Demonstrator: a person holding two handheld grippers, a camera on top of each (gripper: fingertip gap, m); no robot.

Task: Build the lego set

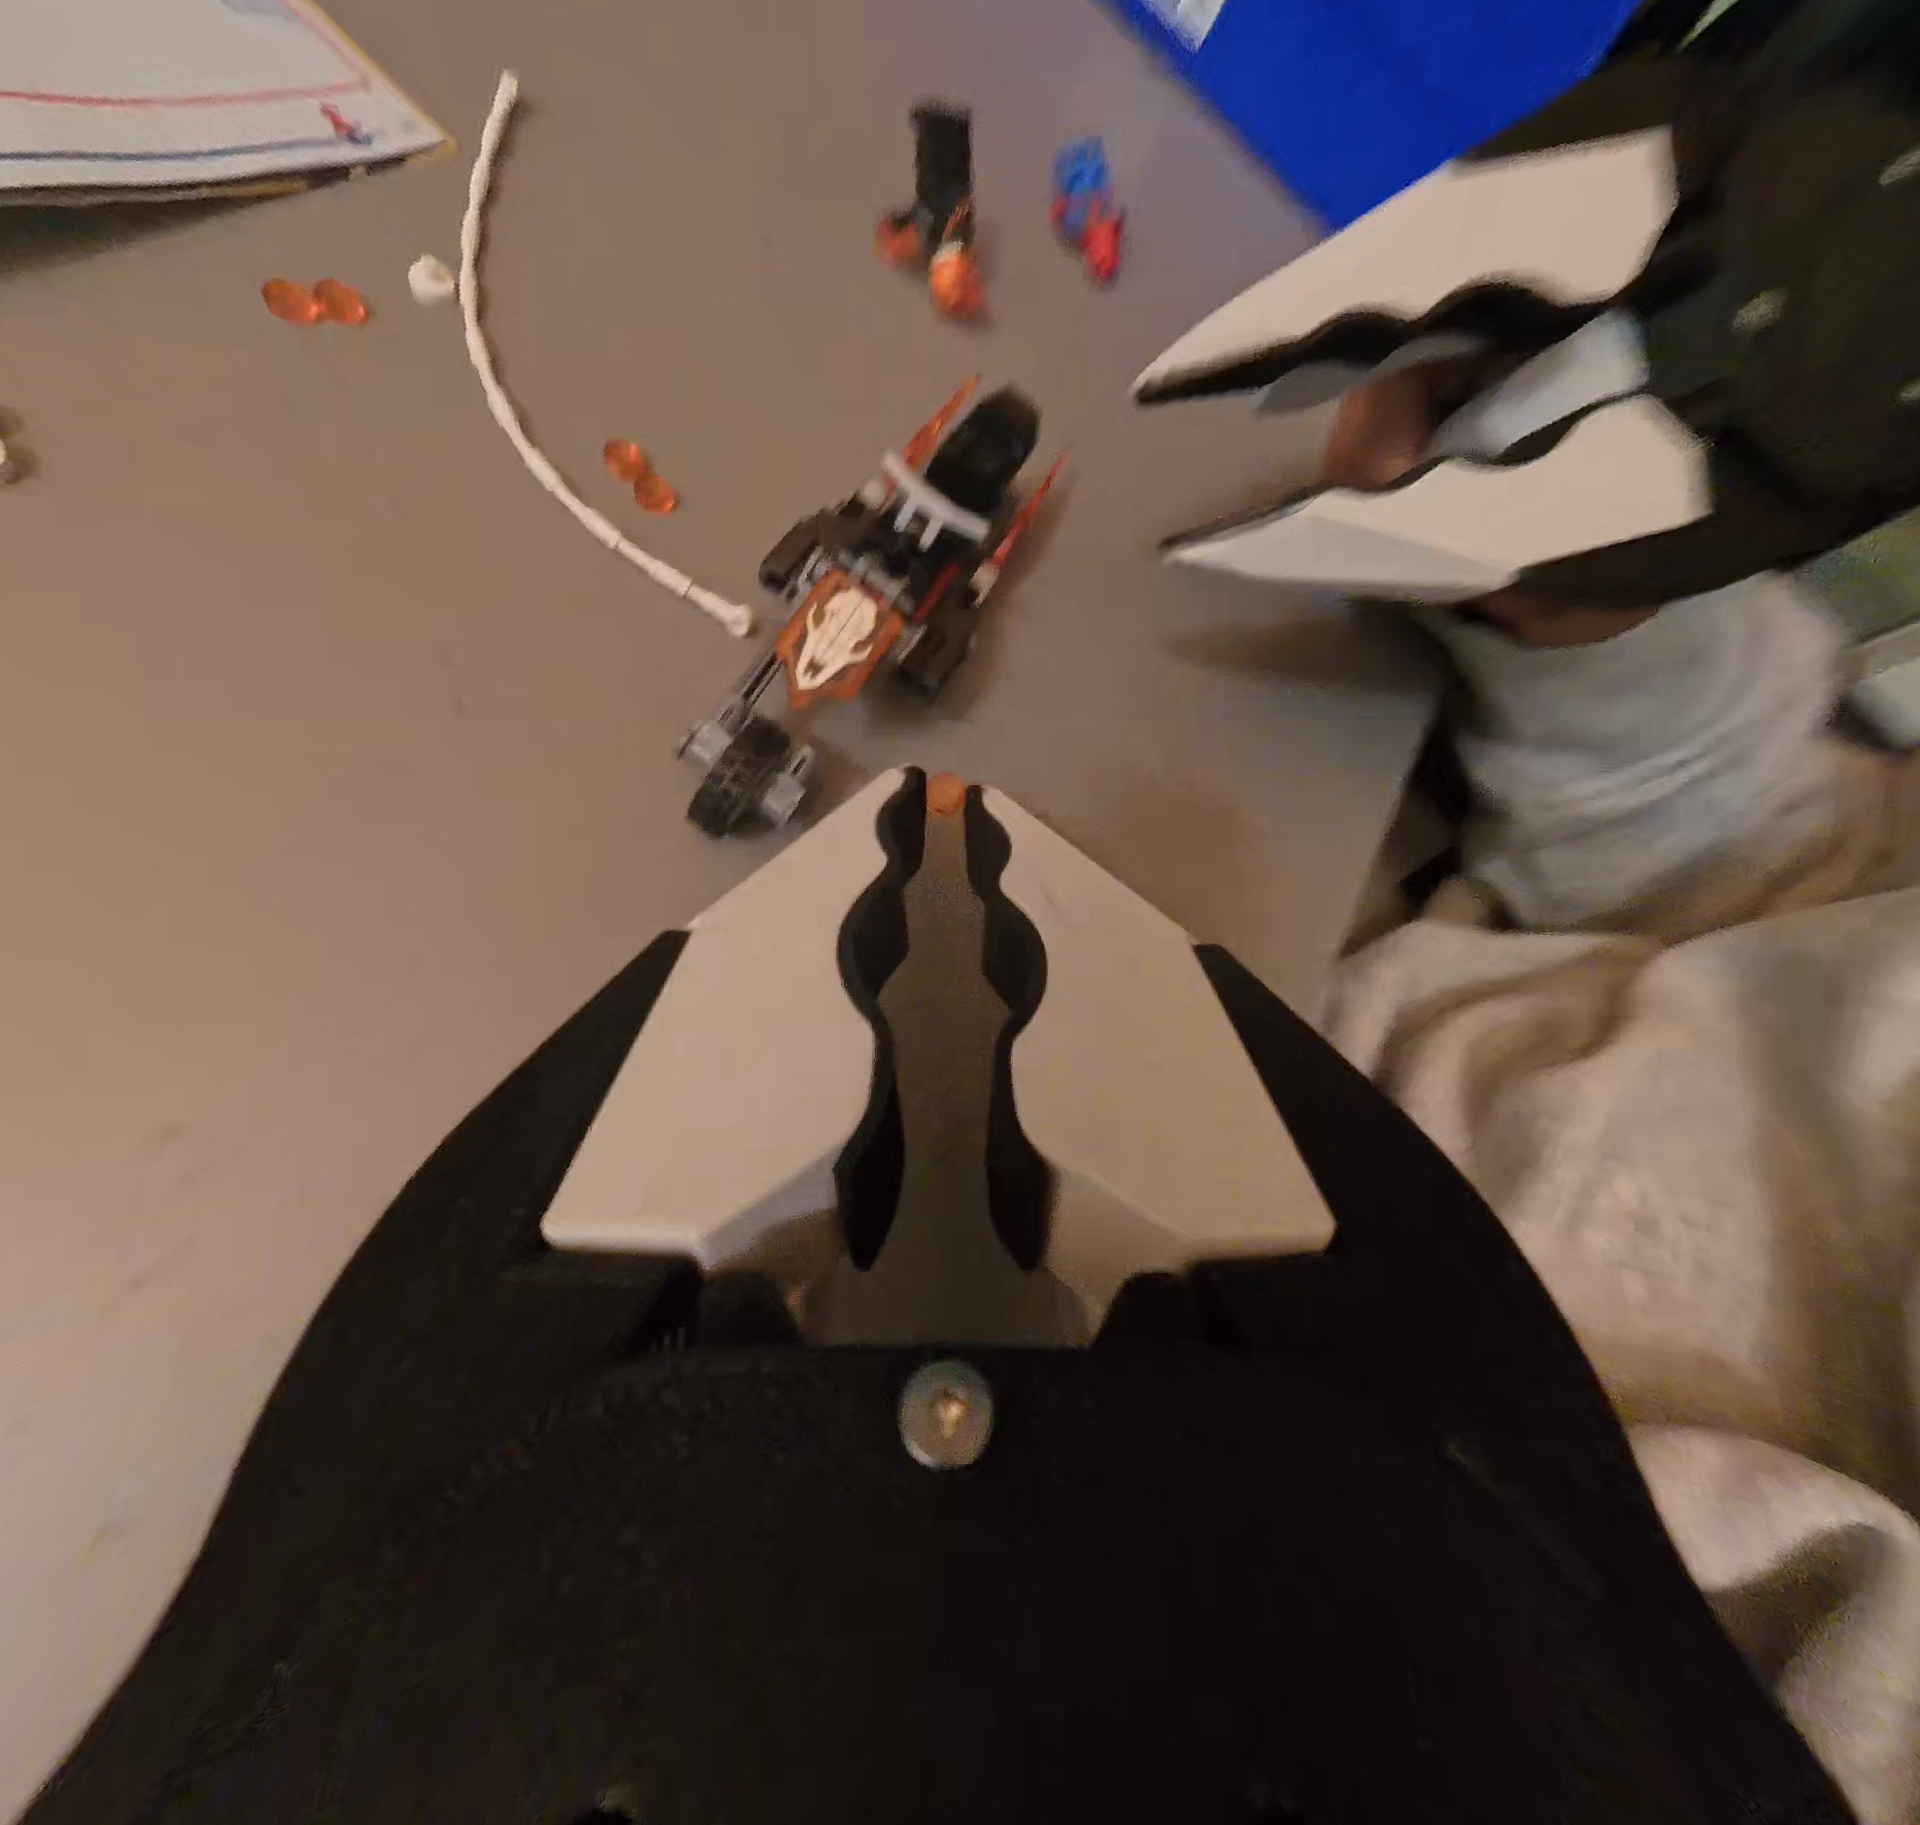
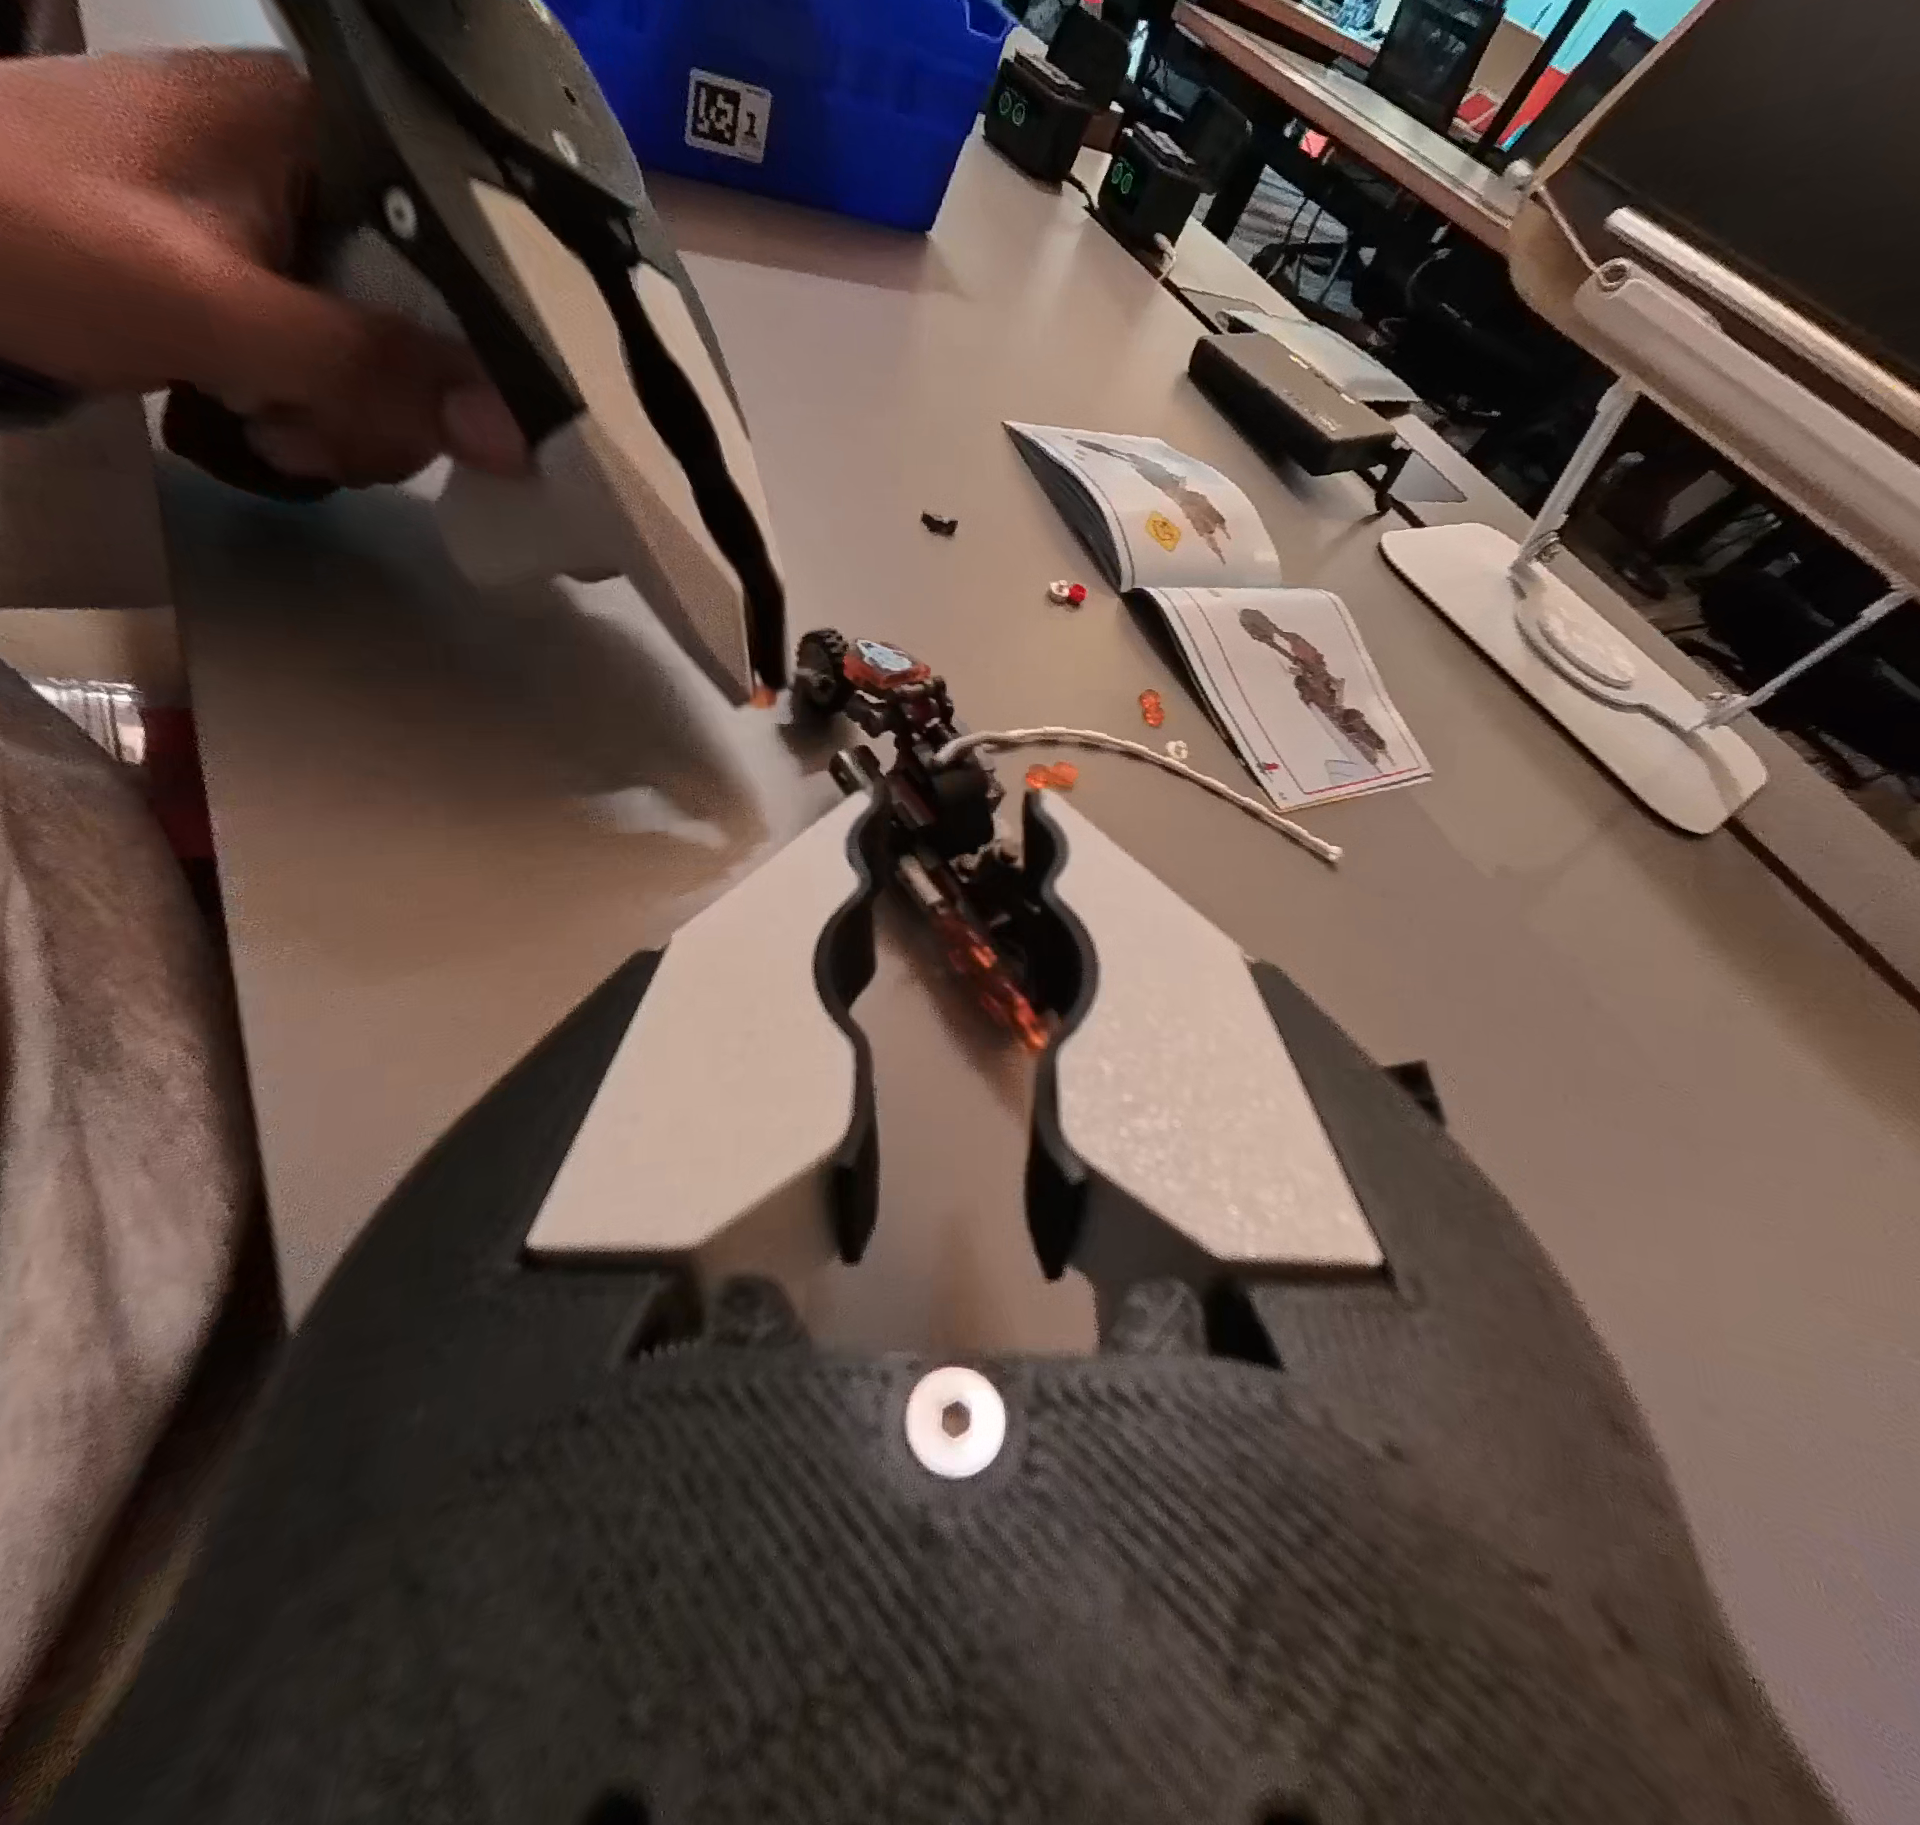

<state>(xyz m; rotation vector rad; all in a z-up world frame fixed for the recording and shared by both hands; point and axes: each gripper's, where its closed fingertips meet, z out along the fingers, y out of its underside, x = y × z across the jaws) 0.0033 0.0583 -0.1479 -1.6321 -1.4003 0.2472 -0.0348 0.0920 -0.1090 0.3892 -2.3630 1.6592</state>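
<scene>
- We find the lego vehicle (image 1: 868,596), black and grey with orange parts and a skull shield panel, lying on the grey surface (image 1: 260,840); it serves as our landmark.
- Left gripper (image 1: 945,788): jaws nearly closed, pinching a small orange stud (image 1: 945,796) at the very tips, just beside the vehicle's front wheel (image 1: 743,773).
- Right gripper (image 2: 945,825): jaws partly open, set around the vehicle's rear section in the right wrist view; we cannot tell whether they touch or grip it.
- White string (image 1: 499,362) curves away from the vehicle's side, one end touching or nearly touching it.
- Orange translucent studs (image 1: 639,474) lie near the vehicle, next to the string; another pair (image 1: 312,302) lies farther out.
- A small black and orange sub-build (image 1: 940,217) and a blue and red piece (image 1: 1086,201) sit beyond the vehicle.
- Instruction booklet (image 2: 1226,601) lies open, well apart from the vehicle, past the string.
- Blue bin (image 2: 790,40) stands behind the vehicle, at the far side of the surface.
</scene>
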